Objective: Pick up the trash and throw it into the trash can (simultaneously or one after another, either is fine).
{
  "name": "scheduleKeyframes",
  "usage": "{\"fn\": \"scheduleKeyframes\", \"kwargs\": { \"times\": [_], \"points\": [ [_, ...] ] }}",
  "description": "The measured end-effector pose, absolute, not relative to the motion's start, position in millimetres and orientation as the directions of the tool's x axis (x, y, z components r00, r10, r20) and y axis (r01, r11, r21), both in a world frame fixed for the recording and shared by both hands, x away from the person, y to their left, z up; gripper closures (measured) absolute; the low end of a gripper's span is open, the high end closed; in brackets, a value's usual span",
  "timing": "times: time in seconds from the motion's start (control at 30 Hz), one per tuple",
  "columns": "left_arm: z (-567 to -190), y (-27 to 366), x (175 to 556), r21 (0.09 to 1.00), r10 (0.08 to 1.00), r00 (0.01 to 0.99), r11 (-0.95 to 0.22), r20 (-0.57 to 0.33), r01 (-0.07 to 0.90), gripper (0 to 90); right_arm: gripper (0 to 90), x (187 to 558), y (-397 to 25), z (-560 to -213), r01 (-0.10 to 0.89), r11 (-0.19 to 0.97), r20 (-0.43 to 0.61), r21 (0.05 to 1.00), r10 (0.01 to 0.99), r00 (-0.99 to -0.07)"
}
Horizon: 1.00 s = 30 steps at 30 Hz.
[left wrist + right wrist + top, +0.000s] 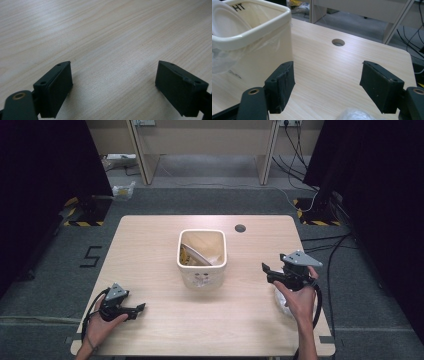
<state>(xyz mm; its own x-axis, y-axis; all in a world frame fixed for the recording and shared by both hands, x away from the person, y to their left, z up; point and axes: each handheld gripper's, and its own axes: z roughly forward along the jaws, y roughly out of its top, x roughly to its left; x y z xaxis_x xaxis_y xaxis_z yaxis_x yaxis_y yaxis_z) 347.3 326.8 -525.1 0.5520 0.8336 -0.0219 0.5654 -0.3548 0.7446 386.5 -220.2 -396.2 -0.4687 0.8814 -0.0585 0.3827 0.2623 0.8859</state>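
Observation:
A cream bin [201, 272] with a clear liner stands mid-table; a white plate [198, 254] leans inside it over some yellowish scraps. In the right gripper view the bin [262, 55] is close on the left, with the plate [227, 25] in it. My left gripper [141, 308] rests low at the table's front left, open, and its view shows its jaws [114, 65] wide apart over bare wood. To the right of the bin my right gripper [265, 268] is held above the table, open and empty [328, 65]. Its jaws point toward the bin.
A crumpled clear plastic bag [281, 301] lies on the table under my right hand and shows as a blur [354, 115] below the right jaws. A round cable hole [240, 228] sits behind the bin. Desks, cables and floor clutter lie beyond the wooden table [150, 245].

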Motion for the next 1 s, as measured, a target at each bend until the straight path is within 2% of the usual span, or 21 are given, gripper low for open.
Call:
{"fn": "scheduleKeyframes", "kwargs": {
  "times": [0.67,1.0],
  "points": [
    [-525.0,326.9,347.3,0.744,0.833,0.553,-0.356,-0.021,0.565,13.2,25.2,368.0,-251.4,-432.1,0.491,0.264,-0.061,0.83,0.918,-0.391],
    [-525.0,326.9,347.3,0.743,0.833,0.553,-0.357,-0.02,0.566,13.2,25.2,362.9,-259.6,-443.2,0.515,0.252,-0.052,0.819,0.927,-0.371]
  ]
}}
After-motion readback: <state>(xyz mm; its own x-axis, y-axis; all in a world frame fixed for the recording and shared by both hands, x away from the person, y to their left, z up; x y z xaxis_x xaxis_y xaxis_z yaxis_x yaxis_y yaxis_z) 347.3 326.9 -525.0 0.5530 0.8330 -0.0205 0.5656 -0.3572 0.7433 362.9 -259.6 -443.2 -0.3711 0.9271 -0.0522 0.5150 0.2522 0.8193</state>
